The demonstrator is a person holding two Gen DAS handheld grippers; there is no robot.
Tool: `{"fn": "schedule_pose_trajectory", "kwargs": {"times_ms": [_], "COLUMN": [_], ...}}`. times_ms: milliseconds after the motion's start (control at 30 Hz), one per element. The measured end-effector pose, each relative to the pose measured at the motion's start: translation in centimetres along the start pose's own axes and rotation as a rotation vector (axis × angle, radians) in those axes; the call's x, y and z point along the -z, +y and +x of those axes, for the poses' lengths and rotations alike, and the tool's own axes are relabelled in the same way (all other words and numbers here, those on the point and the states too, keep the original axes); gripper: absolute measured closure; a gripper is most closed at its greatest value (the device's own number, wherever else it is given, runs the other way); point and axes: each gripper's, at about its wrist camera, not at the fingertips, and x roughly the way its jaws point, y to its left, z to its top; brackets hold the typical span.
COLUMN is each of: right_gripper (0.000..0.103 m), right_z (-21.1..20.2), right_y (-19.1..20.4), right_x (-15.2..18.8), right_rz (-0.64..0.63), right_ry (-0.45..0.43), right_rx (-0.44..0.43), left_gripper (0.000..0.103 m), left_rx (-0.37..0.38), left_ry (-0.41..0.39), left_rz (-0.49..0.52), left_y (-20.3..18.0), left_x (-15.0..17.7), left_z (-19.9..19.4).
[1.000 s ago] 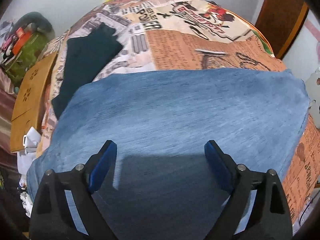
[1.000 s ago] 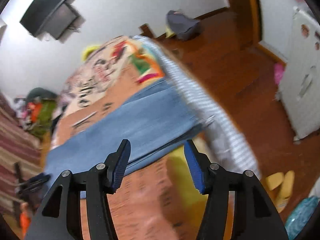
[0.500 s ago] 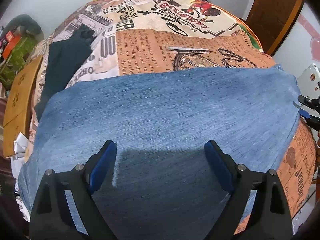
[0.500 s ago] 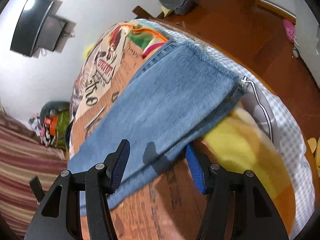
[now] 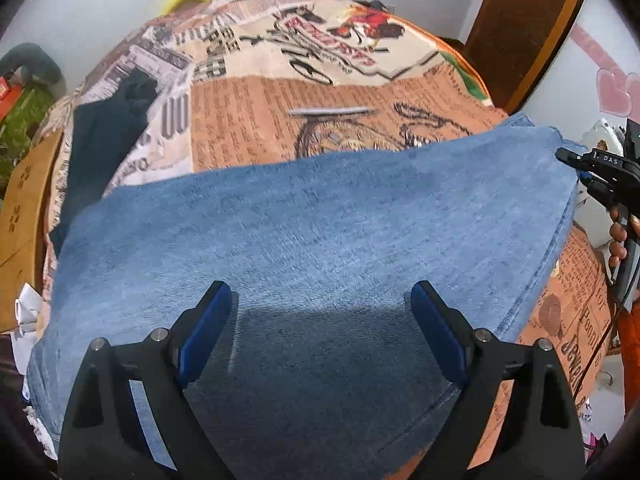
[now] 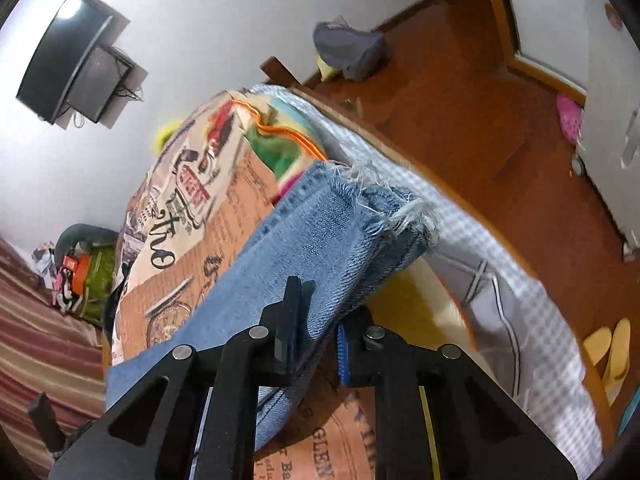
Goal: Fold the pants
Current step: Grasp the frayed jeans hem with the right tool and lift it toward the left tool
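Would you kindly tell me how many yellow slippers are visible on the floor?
2: both yellow slippers lie side by side on the wooden floor beyond the bed's edge, one left of the other. Others may be hidden.

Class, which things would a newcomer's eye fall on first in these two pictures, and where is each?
The long blue denim jeans lie across the newspaper-print bedspread, filling the left wrist view under the open left gripper. The right gripper is clamped on the jeans near their frayed hem, at the bed's edge.
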Motion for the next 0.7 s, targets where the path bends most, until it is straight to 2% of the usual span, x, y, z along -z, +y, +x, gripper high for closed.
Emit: {"fn": "schedule_pose_trajectory", "kwargs": {"times_ms": [167, 367, 567, 700], "right_gripper": [0.094, 0.094, 0.094, 0.095], "right_z": [-3.6, -7.7, -7.4, -4.4], "right_y": [5.5, 15.1, 22.6, 25.9], "right_x": [-0.4, 0.8, 3.4, 6.4], "right_rz": [-0.149, -0.385, -0.529, -0.607], "right_ry": [-0.100, -0.194, -0.182, -0.106], "right_rx": [-0.054, -0.172, -0.300, -0.360], "left_gripper": [0.012, 0.011, 0.010, 0.010], "left_rx": [-0.023, -0.069, -0.093, -0.086], "left_ry": [-0.073, -0.181, -0.256, -0.300], "left_rz": [-0.037, -0.085, -0.154, -0.213], "left_y": [1.5, 4.4, 7.8, 10.1], "left_x": [0.0, 0.5, 1.5, 2.5], "left_z": [-2.7, -7.0, -10.7, -12.7]}}
